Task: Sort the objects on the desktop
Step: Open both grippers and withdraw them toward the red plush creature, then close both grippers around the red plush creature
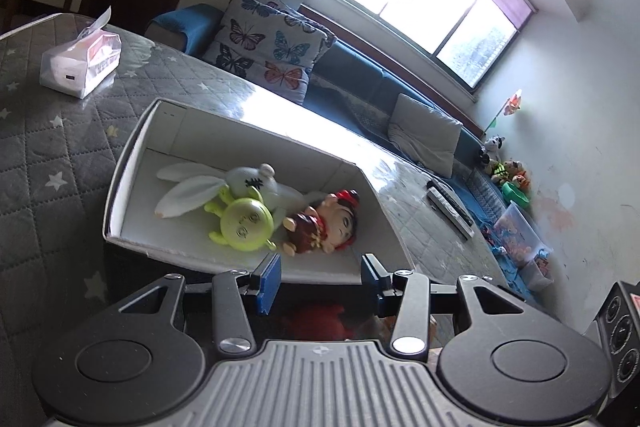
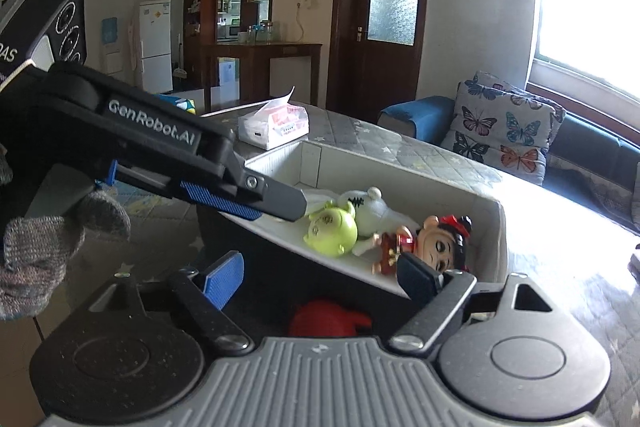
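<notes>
On the desk (image 1: 48, 155): white box (image 1: 132, 147) holding three toys side by side, a white rabbit (image 1: 224, 183), a green doll (image 1: 242, 225) and a red-capped figure (image 1: 324, 225); tissue pack (image 1: 82, 61) well apart behind. Left gripper (image 1: 320, 277) and right gripper (image 2: 320, 277) both wide, nothing between the jaws, near the box's front wall.

Legible markings, placed relative to the white rectangular cardboard box (image 2: 490, 227):
- "GenRobot.AI", white lettering on the black plastic arm of the left gripper (image 2: 236, 203), left of the box.
- "DAS", partial white letters on the black camera housing (image 2: 44, 23), further left and above.
</notes>
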`<move>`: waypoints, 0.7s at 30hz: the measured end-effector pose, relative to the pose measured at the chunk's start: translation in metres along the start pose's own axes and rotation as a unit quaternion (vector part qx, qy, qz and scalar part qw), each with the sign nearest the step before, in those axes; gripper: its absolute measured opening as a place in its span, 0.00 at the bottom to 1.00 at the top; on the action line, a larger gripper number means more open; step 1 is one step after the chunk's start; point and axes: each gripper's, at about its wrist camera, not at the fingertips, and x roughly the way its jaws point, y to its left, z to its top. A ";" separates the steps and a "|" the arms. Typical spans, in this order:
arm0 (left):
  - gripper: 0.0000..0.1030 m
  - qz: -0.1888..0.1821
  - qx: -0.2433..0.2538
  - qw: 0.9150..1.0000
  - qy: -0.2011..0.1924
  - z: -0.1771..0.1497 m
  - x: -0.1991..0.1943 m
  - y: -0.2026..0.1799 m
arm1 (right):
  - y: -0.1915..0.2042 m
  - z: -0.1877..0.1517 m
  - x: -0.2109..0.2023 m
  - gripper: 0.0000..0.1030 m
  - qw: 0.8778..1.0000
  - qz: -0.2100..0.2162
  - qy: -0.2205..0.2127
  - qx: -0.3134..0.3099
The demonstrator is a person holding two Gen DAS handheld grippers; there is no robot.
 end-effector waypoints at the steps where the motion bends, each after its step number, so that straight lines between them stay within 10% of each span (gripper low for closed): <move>1: 0.45 0.000 0.001 1.000 0.001 -0.003 -0.001 -0.001 | 0.001 -0.004 -0.002 0.83 1.000 -0.001 0.001 0.001; 21: 0.45 -0.016 -0.034 0.997 0.062 -0.039 0.036 0.013 | -0.007 -0.048 0.018 0.83 0.997 -0.012 0.048 0.051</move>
